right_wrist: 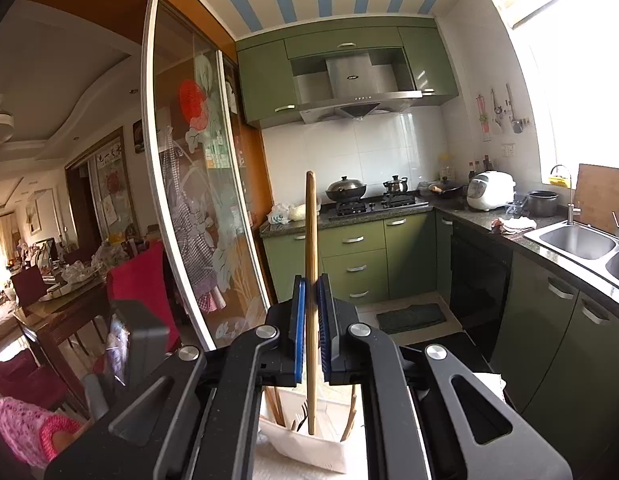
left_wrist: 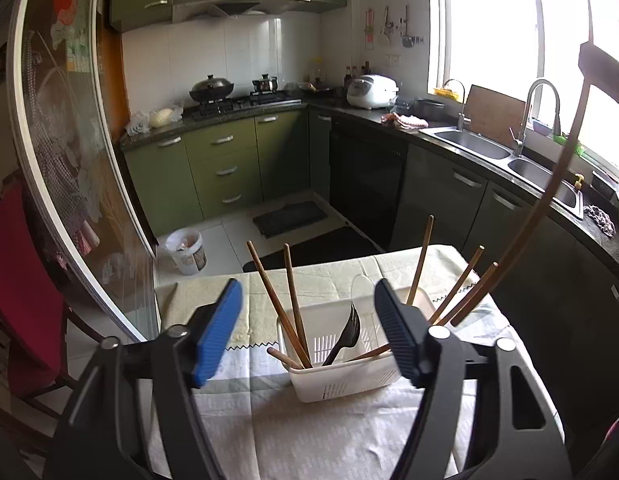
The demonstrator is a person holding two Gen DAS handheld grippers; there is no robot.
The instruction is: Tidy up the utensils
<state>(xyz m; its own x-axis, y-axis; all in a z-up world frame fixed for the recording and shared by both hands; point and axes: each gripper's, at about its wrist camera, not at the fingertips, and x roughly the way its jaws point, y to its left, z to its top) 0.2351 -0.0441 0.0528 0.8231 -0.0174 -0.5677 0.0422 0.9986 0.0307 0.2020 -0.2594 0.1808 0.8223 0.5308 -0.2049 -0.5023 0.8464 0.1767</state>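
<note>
A white slotted utensil caddy stands on the cloth-covered table. In it are a black fork and several wooden chopsticks that lean outward. My left gripper hovers just before and above the caddy, open, with nothing between its blue pads. My right gripper is shut on one wooden chopstick, which it holds upright. That chopstick's lower end reaches down into the caddy. In the left wrist view a long wooden stick arcs up along the right side.
The table sits in a kitchen. Dark counters with a double sink run along the right, and green cabinets stand at the back. A glass sliding door and a red chair are at the left. A white bucket stands on the floor.
</note>
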